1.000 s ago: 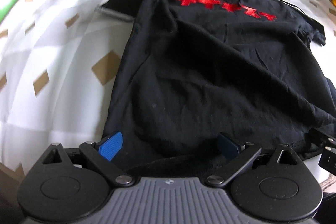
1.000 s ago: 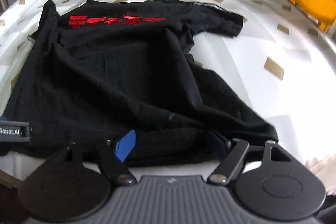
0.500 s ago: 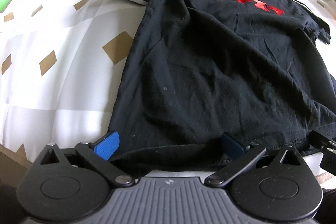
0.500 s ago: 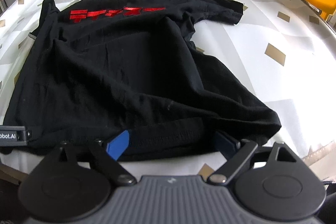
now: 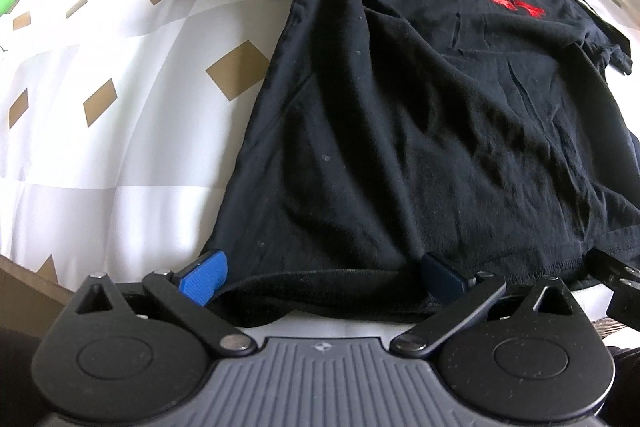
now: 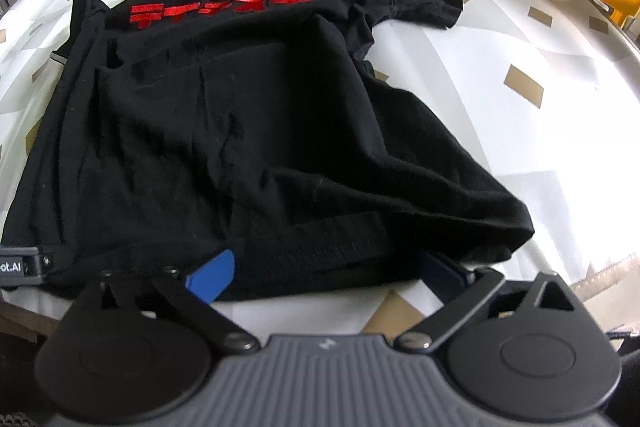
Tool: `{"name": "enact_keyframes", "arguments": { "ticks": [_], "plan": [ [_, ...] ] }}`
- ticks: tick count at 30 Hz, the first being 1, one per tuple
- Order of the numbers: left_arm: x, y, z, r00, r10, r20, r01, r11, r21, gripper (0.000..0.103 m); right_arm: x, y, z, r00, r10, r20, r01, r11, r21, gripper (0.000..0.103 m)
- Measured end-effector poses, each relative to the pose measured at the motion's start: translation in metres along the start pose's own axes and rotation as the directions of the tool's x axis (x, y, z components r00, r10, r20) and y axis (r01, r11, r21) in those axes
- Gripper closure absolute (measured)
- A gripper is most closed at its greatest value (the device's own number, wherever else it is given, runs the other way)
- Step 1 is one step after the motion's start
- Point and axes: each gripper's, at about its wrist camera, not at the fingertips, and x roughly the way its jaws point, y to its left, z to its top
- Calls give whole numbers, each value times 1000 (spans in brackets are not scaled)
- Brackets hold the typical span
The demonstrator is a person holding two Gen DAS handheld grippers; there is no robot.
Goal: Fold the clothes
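Here: black T-shirt (image 5: 420, 131) flat on tabletop (image 5: 120, 131), red print up. Soft, light, floppy, slides easy. Left tool (image 5: 320, 273) wide open over hem; right tool (image 6: 324, 271) opening, hem between pads, not pinched. Best grab: hem corners.

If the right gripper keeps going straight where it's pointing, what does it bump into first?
Most likely the near hem of the black T-shirt with red lettering. The right gripper has its jaws opening, with the hem lying between them, so the cloth comes first, then the white patterned tablecloth beneath.
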Motion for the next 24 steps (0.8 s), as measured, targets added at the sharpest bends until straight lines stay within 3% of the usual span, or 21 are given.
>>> {"name": "enact_keyframes", "arguments": {
  "ticks": [4, 10, 24],
  "plan": [
    [-3, -2, 0, 1000, 20, 4, -20, 1000, 5, 0, 0, 1, 0, 1000, -2, -5, 2, 1000, 0, 1],
    [-15, -6, 5, 996, 53, 69, -55, 998, 34, 0, 1, 2, 1, 1000, -11, -5, 11, 1000, 8, 1],
    [-21, -11, 12, 987, 80, 143, -83, 997, 12, 0, 1, 3, 0, 1000, -17, 5, 17, 1000, 23, 1]
  ]
}}
